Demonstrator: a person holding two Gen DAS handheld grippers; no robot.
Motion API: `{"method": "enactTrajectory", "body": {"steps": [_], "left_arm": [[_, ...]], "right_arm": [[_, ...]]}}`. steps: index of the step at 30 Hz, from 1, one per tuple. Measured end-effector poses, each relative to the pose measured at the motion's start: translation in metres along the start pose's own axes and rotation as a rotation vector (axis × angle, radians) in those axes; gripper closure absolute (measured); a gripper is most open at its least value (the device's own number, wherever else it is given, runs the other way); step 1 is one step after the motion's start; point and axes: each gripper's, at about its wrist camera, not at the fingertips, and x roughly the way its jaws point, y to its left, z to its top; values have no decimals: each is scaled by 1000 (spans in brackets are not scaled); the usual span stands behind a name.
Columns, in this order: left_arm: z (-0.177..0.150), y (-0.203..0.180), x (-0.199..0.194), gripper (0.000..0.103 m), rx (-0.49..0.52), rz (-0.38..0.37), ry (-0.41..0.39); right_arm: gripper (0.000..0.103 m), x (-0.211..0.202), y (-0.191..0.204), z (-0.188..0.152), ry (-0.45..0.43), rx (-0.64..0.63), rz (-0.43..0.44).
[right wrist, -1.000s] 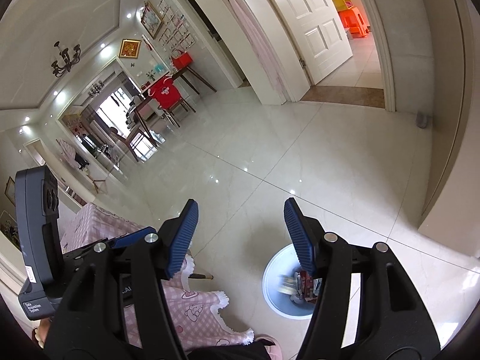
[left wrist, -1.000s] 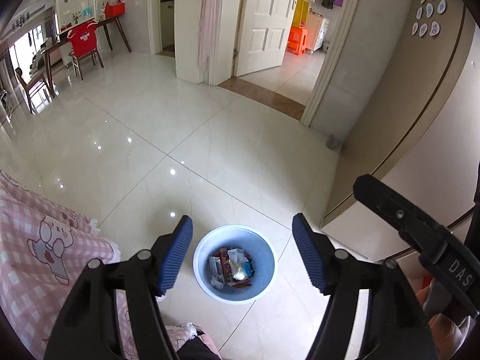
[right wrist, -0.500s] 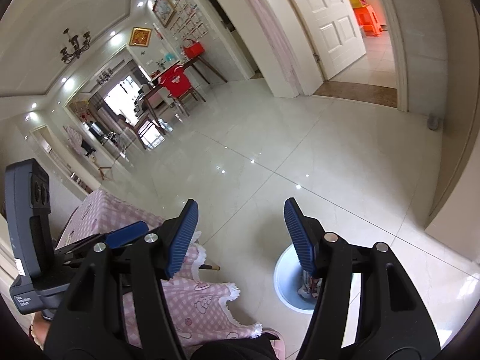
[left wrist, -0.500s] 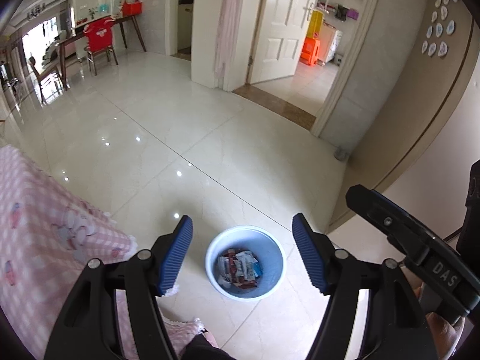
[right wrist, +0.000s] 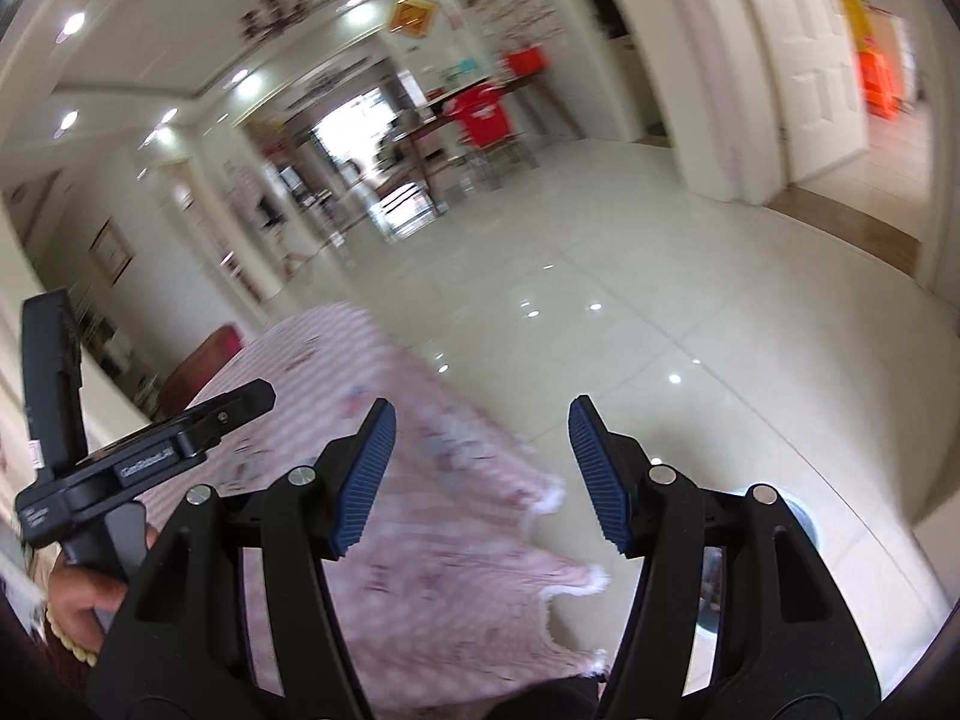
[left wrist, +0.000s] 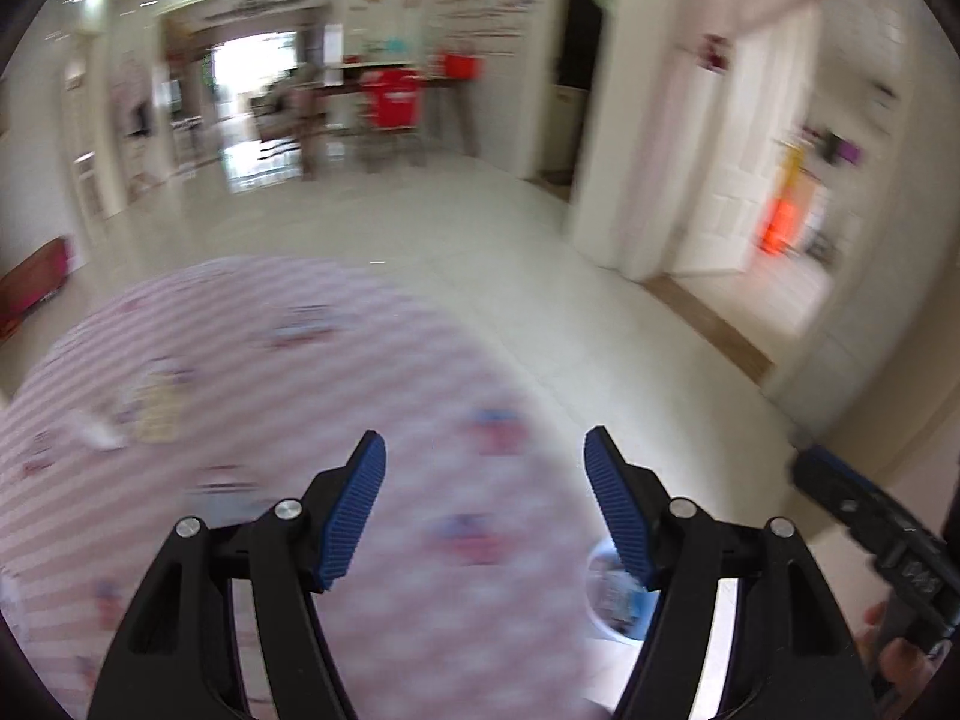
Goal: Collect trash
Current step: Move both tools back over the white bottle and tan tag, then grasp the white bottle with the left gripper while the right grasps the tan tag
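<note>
- Both tools are empty: the left tongs (left wrist: 485, 516) have their blue pads wide apart over the pink checked counter (left wrist: 252, 396), and the right tongs (right wrist: 480, 480) are just as wide apart, with nothing between them.
- The pale blue trash bin (left wrist: 612, 597) stands on the tiled floor (right wrist: 630, 312) at the near right of the counter. It already holds some wrappers, so part of the collecting looks done.
- Pieces seem to be left on the counter: a white crumpled scrap (left wrist: 96, 435) and a yellowish piece (left wrist: 157, 414) just beside it, on the far left. My judgement is that these are next to be picked up.
- The left wrist view is heavily motion-blurred, so what those pieces are cannot be told, and the cloth's printed figures could be mistaken for litter.
- The bin is mostly hidden behind the right finger in both views; how full it is cannot be seen.
</note>
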Motion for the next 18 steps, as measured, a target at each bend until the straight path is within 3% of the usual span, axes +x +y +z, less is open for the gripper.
{"method": "enactTrajectory", "body": {"steps": [6, 11, 18], "left_arm": [[1, 133, -8, 35, -235, 143, 17], [1, 214, 3, 33, -378, 211, 51], [1, 242, 38, 33, -414, 190, 105]], "right_arm": [[43, 59, 93, 4, 83, -134, 91], [43, 111, 156, -5, 163, -217, 150], [43, 170, 203, -13, 262, -290, 150]]}}
